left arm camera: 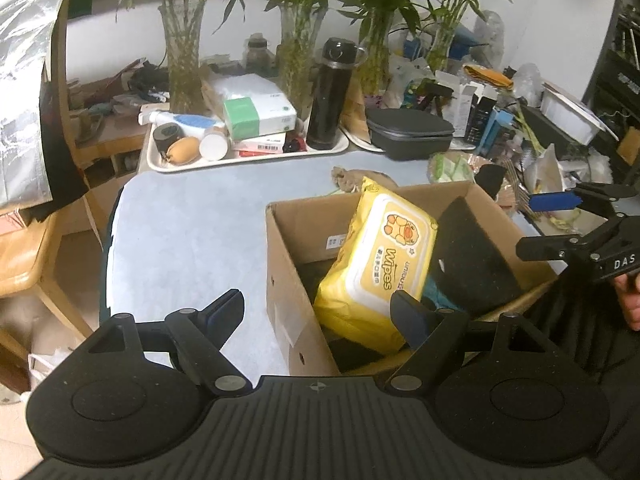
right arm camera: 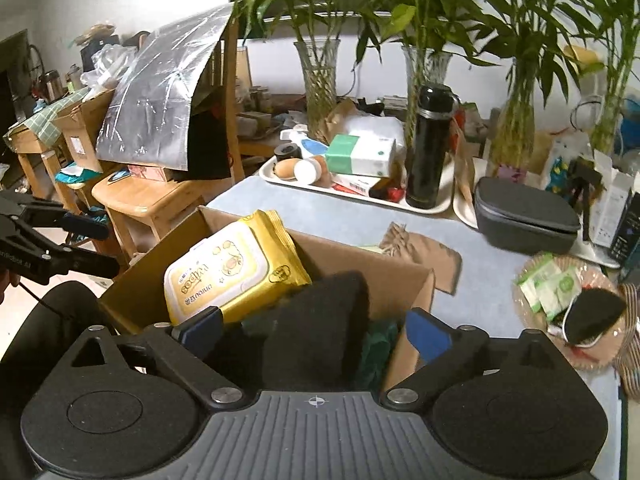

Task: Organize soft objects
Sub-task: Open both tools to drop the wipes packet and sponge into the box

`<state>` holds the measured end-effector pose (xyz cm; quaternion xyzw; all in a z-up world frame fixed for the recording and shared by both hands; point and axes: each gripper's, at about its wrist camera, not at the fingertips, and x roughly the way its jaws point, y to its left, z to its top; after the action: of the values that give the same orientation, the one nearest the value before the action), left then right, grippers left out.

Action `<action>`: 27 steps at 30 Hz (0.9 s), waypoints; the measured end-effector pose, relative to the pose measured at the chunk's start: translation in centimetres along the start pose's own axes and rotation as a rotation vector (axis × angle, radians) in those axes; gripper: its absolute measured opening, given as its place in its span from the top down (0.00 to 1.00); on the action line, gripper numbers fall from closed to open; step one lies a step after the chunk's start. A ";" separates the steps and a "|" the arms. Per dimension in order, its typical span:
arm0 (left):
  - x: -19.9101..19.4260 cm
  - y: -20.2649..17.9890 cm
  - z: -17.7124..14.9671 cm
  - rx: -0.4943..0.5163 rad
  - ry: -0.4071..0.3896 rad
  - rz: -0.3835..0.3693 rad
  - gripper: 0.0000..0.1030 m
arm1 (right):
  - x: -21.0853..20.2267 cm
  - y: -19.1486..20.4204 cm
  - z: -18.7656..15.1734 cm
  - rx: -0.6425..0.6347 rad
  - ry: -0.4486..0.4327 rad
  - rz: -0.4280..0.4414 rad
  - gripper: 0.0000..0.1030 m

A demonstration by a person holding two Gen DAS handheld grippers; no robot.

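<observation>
Nearest the lens in each wrist view is the gripper's own black body, with the two fingers reaching forward over a cardboard box (left arm camera: 288,280). The left gripper (left arm camera: 320,312) has its fingers spread wide and holds nothing; one finger hangs outside the box's near wall, the other just inside it beside the yellow wipes pack (left arm camera: 380,264). The right gripper (right arm camera: 312,328) is likewise wide open and empty, poised above the box's near corner.

Inside the box the wipes pack leans tilted against the far wall, and a black foam pad (right arm camera: 316,320) stands next to it; something teal (right arm camera: 380,344) shows low beneath the pad. Beyond the box's far side a brown cloth pouch (right arm camera: 420,248) lies flat on the blue surface (left arm camera: 192,216). To the right of the box, a shallow basket (right arm camera: 520,300) holds small green sachets and a dark pad.

Judged from this layout, a fair share of the sorting is done, and loose soft items remain outside. The pouch looks the likeliest next pick: it would suit a low approach past the box's far rim, fingers closing across its width so the limp fabric bunches rather than slips, then lifting clear of the rim before release.
</observation>
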<state>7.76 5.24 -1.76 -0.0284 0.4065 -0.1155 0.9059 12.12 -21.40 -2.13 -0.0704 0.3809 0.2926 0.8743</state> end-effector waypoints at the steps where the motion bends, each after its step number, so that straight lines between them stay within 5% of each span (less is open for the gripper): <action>1: 0.0 0.0 0.0 -0.002 0.004 0.000 0.22 | 0.0 -0.1 -0.1 0.002 0.006 -0.005 0.03; 12: 0.4 -0.2 -0.4 0.010 0.026 -0.004 0.22 | 0.3 -1.7 -0.6 0.094 0.075 -0.042 0.00; 27: 1.9 -1.8 1.2 0.019 0.005 -0.098 0.22 | 0.5 -2.6 2.9 0.138 0.030 -0.082 0.00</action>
<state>9.48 2.99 -2.07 -0.0392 0.4058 -0.1637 0.8983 15.68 -22.30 -0.72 -0.0298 0.4100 0.2286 0.8825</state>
